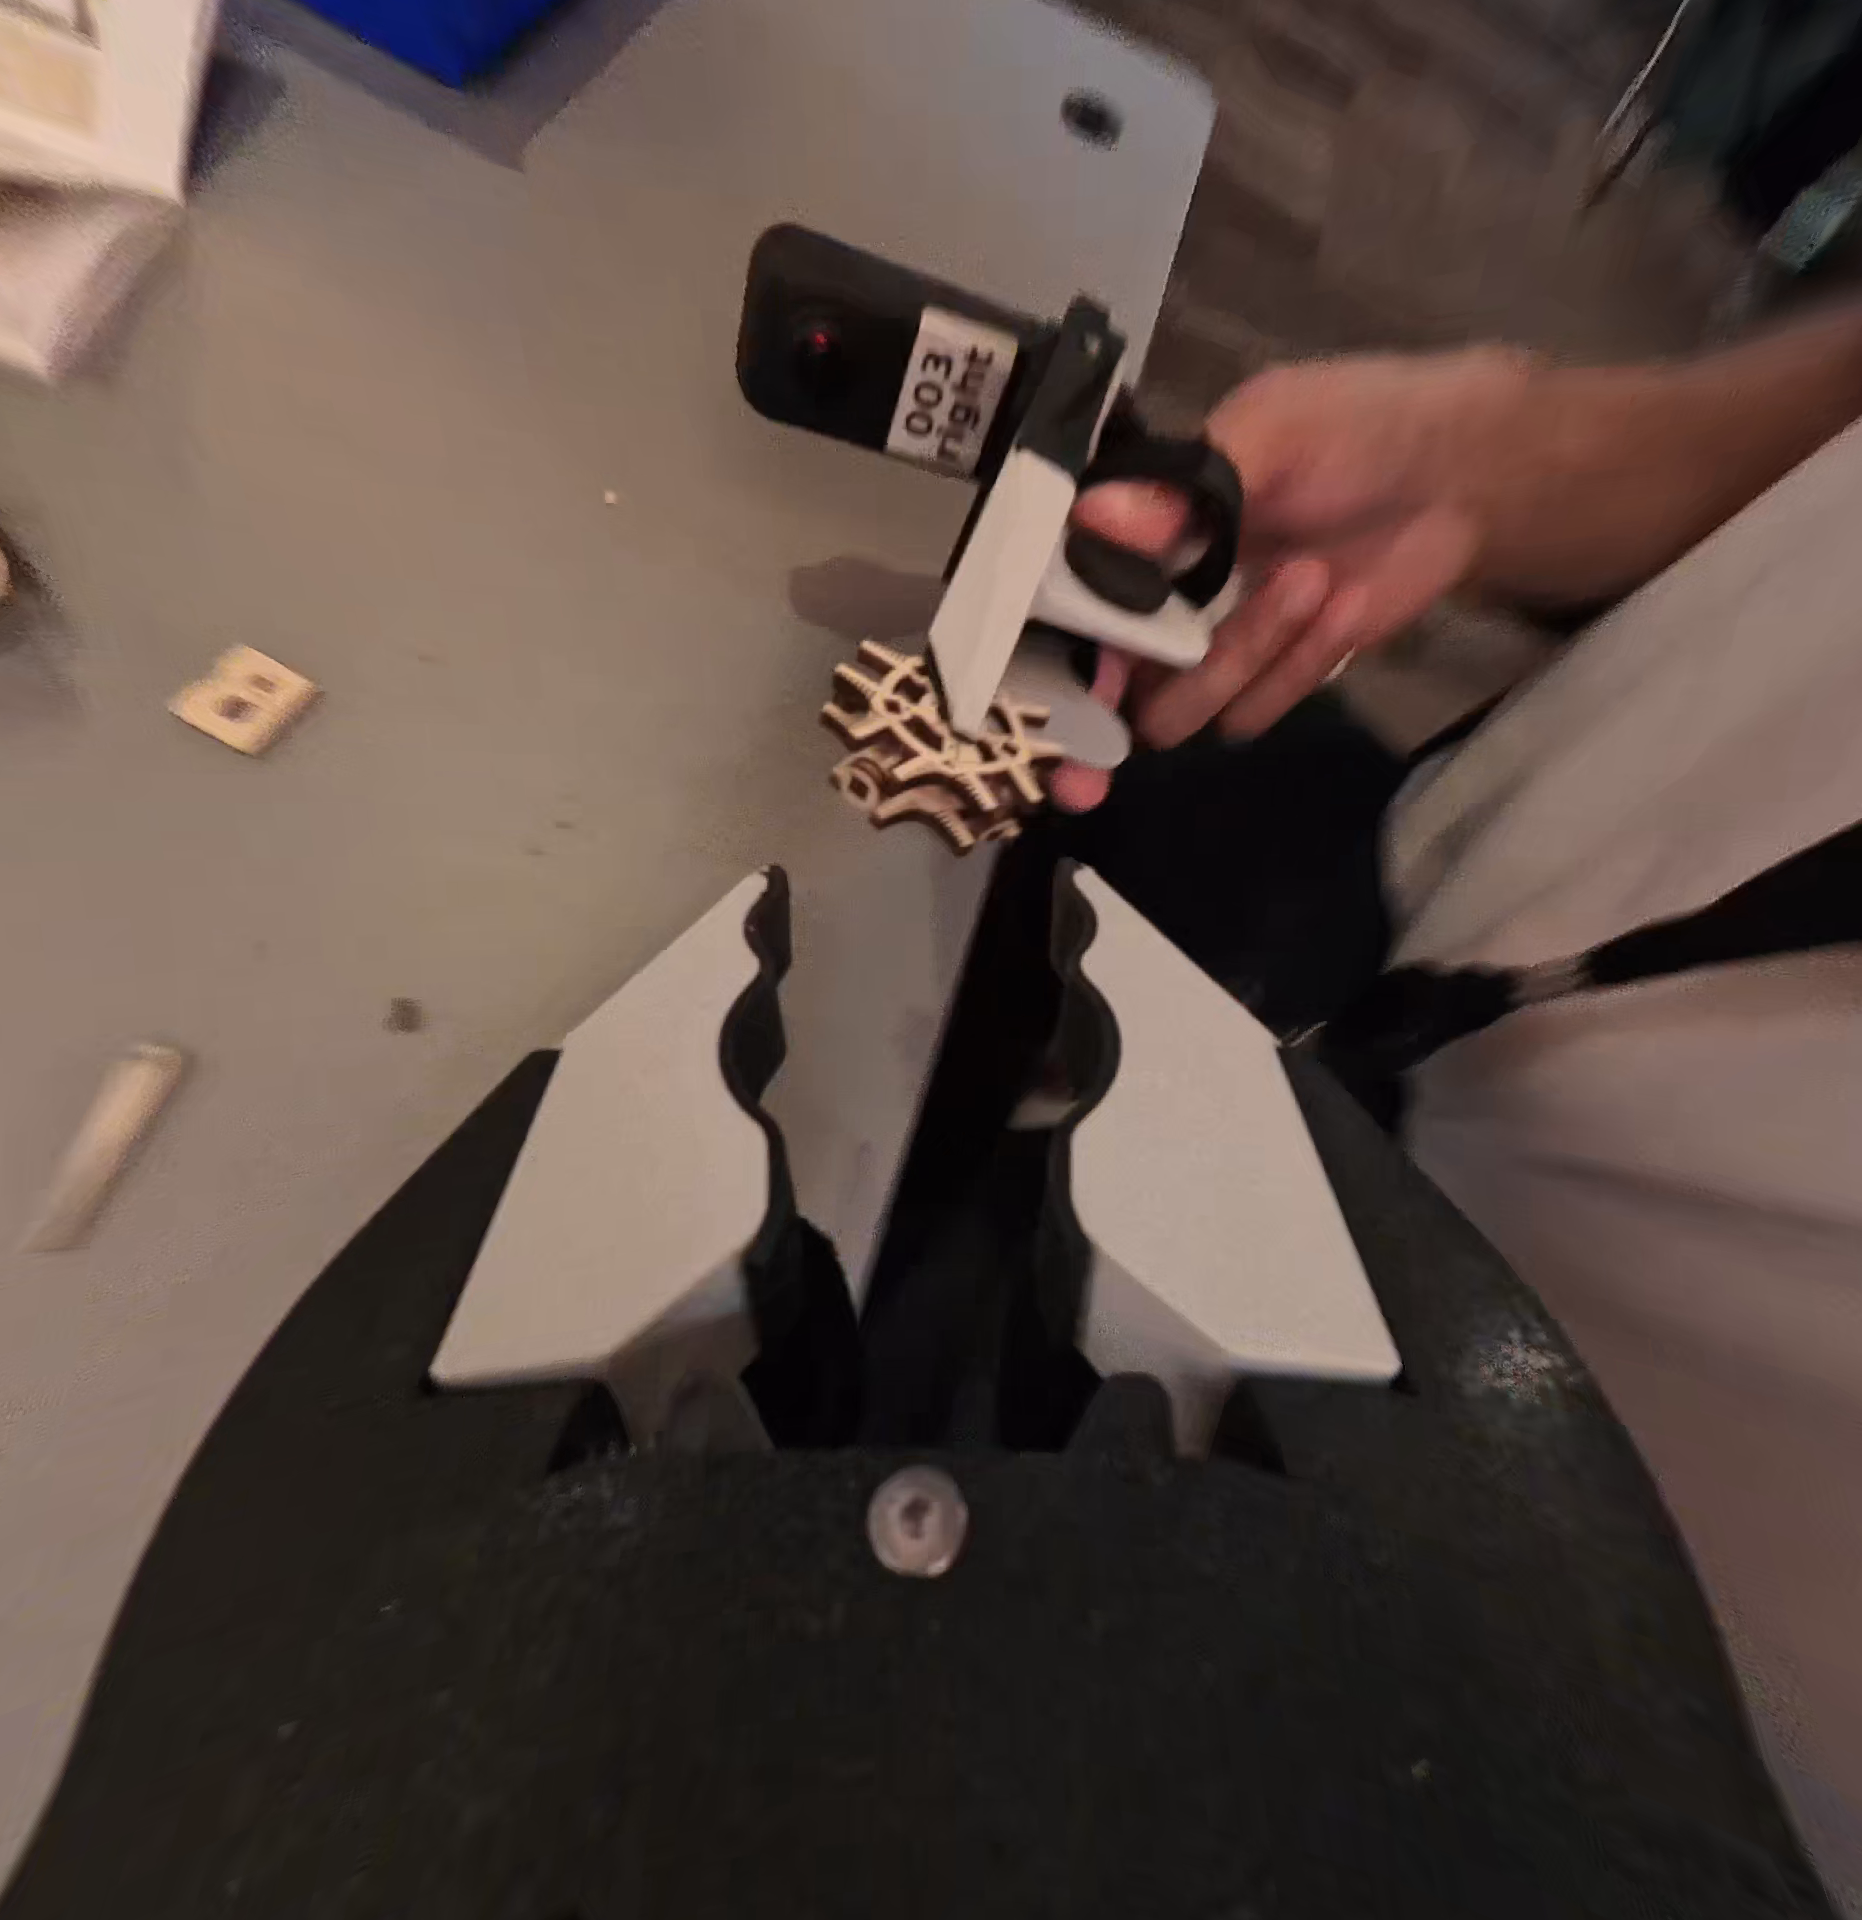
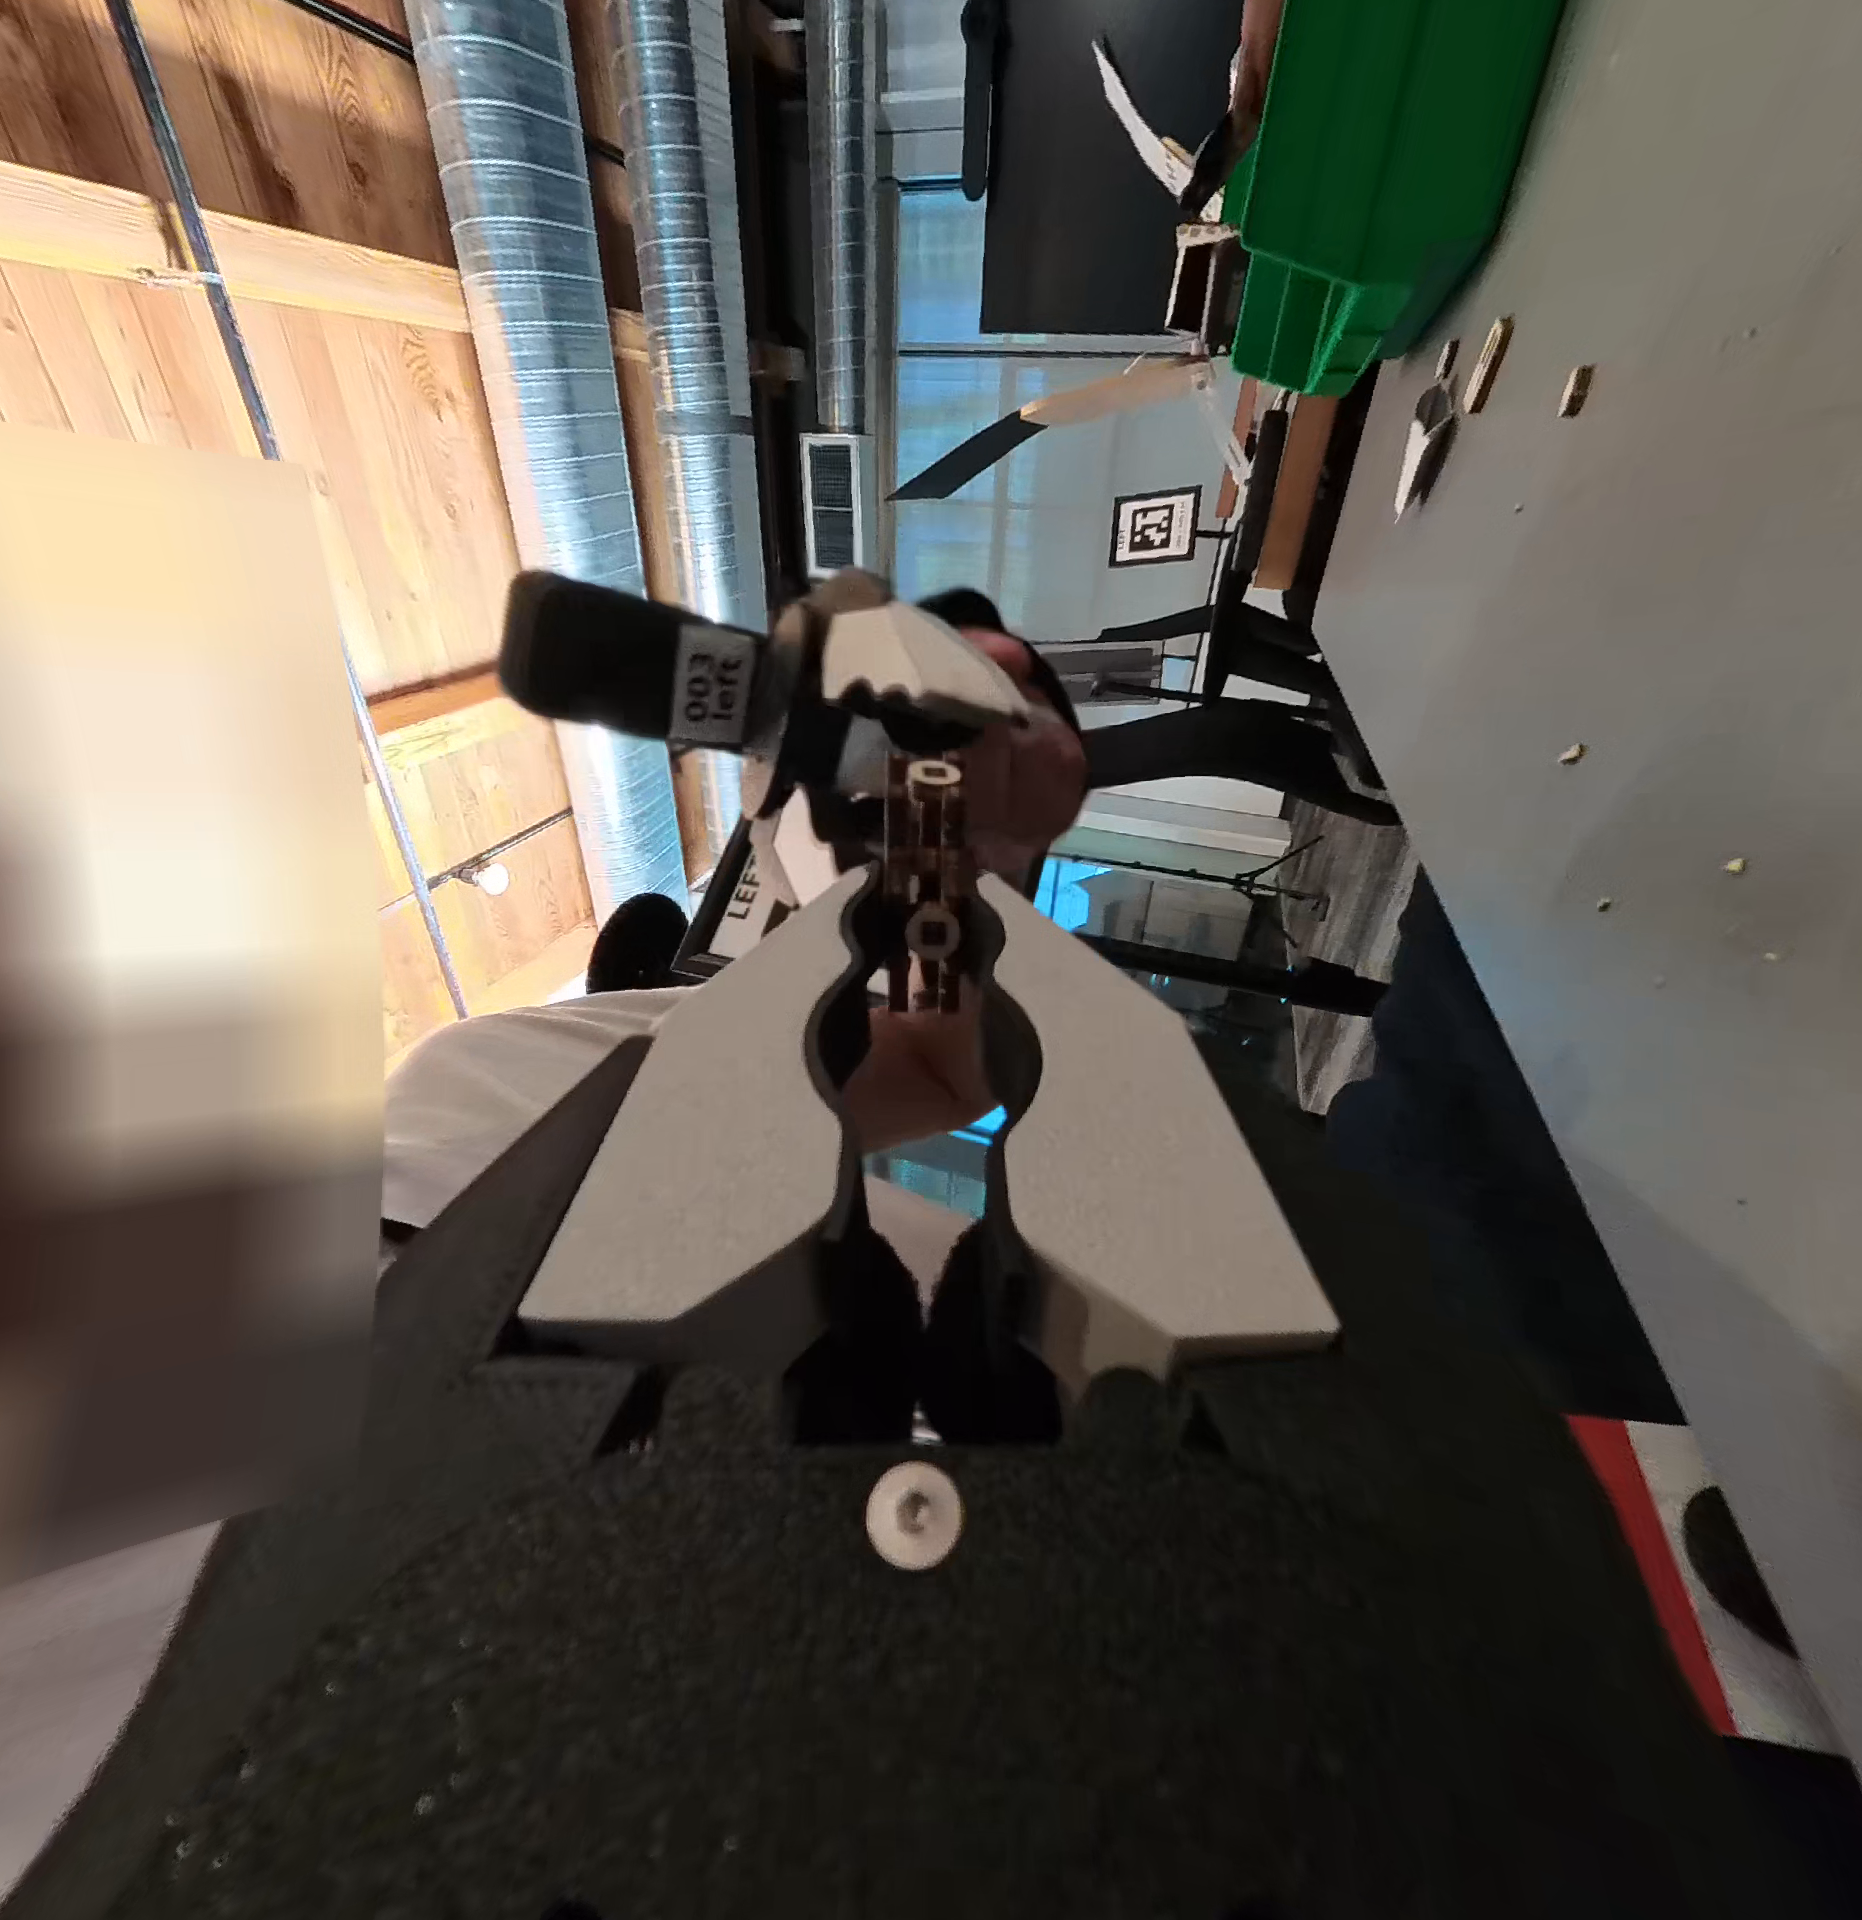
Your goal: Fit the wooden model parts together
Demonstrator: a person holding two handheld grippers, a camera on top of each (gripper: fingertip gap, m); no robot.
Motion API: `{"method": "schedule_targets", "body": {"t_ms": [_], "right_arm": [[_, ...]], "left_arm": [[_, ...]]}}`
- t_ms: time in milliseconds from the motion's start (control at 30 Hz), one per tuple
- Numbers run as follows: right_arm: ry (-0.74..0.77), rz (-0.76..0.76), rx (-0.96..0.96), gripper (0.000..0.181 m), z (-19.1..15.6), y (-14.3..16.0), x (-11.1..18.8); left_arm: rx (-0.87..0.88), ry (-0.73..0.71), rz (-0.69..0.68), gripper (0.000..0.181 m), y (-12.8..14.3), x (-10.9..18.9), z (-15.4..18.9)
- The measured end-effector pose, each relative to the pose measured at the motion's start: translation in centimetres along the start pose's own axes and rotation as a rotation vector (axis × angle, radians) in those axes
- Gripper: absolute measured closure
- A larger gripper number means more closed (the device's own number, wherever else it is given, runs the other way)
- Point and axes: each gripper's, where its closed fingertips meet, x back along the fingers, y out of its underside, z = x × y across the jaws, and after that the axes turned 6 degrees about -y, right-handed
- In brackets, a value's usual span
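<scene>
Above grey table (image 1: 387,468), right claw (image 2: 922,909) clamps wooden model (image 2: 925,883); left claw (image 1: 922,883) gapes empty.

I am operating in a loft-style workshop or lab: timber-plank ceiling (image 2: 283,343), exposed metal ducts (image 2: 532,312), fiducial marker sign (image 2: 1155,527), grey worktable (image 1: 387,520).

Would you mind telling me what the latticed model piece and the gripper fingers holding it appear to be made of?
Model piece: thin pale plywood, apparently laser-cut, judging by the dark edges and layered look. Right gripper fingers: grey matte, grainy plastic, possibly 3D-printed, with black wavy pads that look rubbery.
</scene>
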Motion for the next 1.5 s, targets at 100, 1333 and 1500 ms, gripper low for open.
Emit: {"method": "schedule_targets", "body": {"t_ms": [100, 1333, 1500], "right_arm": [[0.005, 0.027, 0.018, 0.170, 0.1, -0.2, 0.0], [0.019, -0.038, 0.298, 0.170, -1.2, 0.3, -0.3], [0.056, -0.088, 0.397, 0.154, -1.6, 0.2, -0.2]], "left_arm": [[0.370, 0.138, 0.132, 0.131, -0.5, -0.4, 0.9], [0.736, 0.305, 0.379, 0.170, -2.5, -0.2, 1.4], [0.702, 0.337, 0.356, 0.170, -2.5, -0.1, 1.7]]}}
